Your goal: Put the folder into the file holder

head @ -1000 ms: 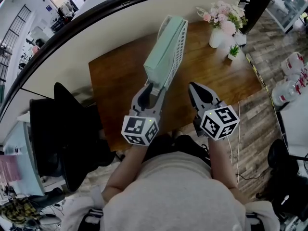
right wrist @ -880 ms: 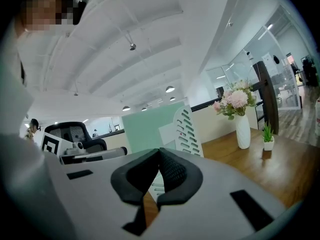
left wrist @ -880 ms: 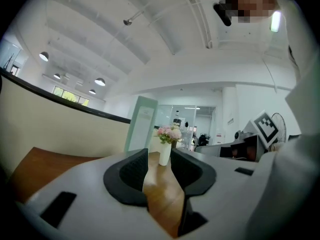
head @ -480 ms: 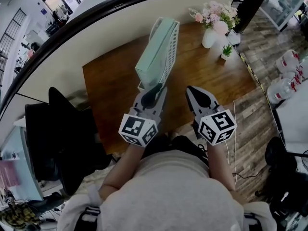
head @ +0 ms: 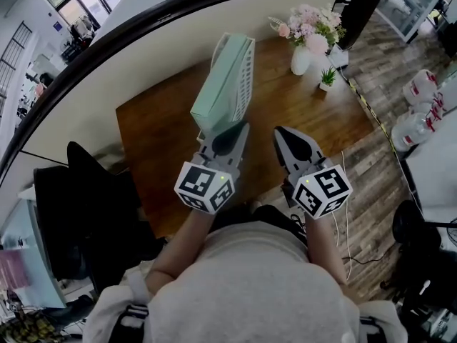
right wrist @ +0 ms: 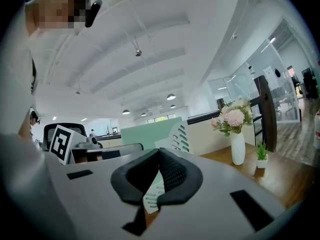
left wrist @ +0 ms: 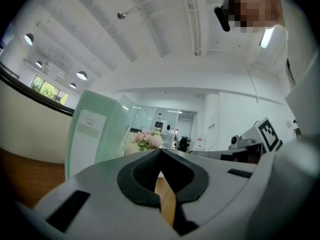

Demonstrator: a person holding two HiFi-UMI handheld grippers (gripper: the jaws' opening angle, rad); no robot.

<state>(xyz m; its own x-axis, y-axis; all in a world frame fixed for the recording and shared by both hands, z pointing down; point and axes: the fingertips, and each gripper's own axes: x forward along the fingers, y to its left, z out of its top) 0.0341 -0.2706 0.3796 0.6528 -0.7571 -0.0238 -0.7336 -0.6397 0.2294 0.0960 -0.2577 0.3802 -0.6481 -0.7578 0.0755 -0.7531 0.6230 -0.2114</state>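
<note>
Left gripper [head: 228, 133] clenched and empty, tips just at the near end of the file holder [head: 247, 73]. Right gripper [head: 287, 136] also clenched and empty, centre frame beside it. Mint folder [head: 220, 84] stands inside the holder, upper centre, on the wooden table [head: 153, 141]. Flower vase [head: 300, 57] sits upper right.

Head view looks steeply down from well above the flower vase [head: 300, 59]. Both gripper views sit low, at the vase's level, facing it; all three share vase and folder [head: 223, 84].
</note>
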